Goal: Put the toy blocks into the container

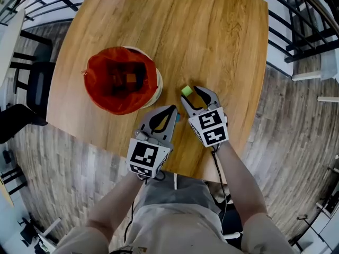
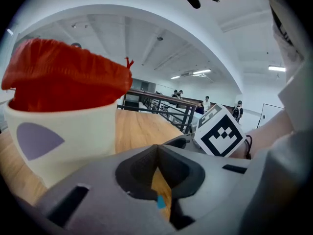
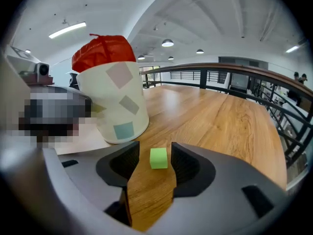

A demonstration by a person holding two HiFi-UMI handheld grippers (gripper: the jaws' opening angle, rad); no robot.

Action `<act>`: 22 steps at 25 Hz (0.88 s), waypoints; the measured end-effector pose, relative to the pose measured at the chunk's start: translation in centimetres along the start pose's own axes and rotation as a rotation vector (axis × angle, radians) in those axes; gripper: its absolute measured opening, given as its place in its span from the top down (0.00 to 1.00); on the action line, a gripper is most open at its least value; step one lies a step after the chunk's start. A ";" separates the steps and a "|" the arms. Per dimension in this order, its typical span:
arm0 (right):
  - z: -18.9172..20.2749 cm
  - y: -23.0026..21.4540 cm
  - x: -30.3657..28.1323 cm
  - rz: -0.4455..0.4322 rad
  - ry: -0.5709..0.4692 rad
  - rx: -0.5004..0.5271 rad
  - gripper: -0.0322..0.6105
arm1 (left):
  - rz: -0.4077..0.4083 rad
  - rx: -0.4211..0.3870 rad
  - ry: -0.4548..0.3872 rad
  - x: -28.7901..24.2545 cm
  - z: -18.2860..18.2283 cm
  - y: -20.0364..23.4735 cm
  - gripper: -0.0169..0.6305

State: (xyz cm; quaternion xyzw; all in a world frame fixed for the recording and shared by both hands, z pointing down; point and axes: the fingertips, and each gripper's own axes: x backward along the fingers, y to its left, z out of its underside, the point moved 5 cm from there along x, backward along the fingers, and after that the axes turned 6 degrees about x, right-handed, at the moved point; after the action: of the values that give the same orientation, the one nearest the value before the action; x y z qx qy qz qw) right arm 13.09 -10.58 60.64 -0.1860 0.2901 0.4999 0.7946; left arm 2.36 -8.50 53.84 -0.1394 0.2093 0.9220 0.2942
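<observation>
Nearest to us is the left tool (image 1: 174, 109), held low at the near edge of the wooden worktop (image 1: 212, 36). Its own view shows the jaw tips pressed together, with nothing caught at the tips. A small blue piece (image 2: 160, 201) shows low in the gap behind them. We cannot tell whether it is held or simply lies on the wood.

The right tool (image 1: 192, 92) sits just beside the left one, slightly farther onto the worktop. Its jaws stand apart. The green block (image 3: 158, 158) rests on the wood between its fingertips, with a thin strip of wood showing on each side, so neither jaw touches it. From the head view the same block (image 1: 186, 91) lies at the tool's tip, on the side towards the container.

The container (image 1: 157, 86), a cream bucket with pale coloured patches and a red bag lining, stands upright on the worktop. It is to the left of both tools and near the green block, but apart from it. Inside the red lining we see dark shapes and one orange-toned piece, which we cannot identify further.
</observation>
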 end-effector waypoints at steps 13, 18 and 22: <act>3.0 -0.2 -3.2 0.014 0.113 -0.023 0.64 | 0.004 0.058 0.050 -1.1 3.0 1.4 0.96; 3.5 -0.4 -3.6 0.037 0.141 -0.014 0.70 | 0.001 0.068 0.063 -1.3 3.6 1.8 0.96; 3.6 -0.7 -3.7 0.037 0.129 -0.025 0.71 | -0.003 0.071 0.065 -1.3 3.8 2.1 0.96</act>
State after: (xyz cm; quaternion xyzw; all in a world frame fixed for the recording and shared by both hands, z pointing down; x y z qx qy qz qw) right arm 13.47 -11.25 65.76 -0.2224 0.3379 0.5048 0.7626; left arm 1.64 -8.89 58.33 -0.1591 0.2512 0.9086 0.2932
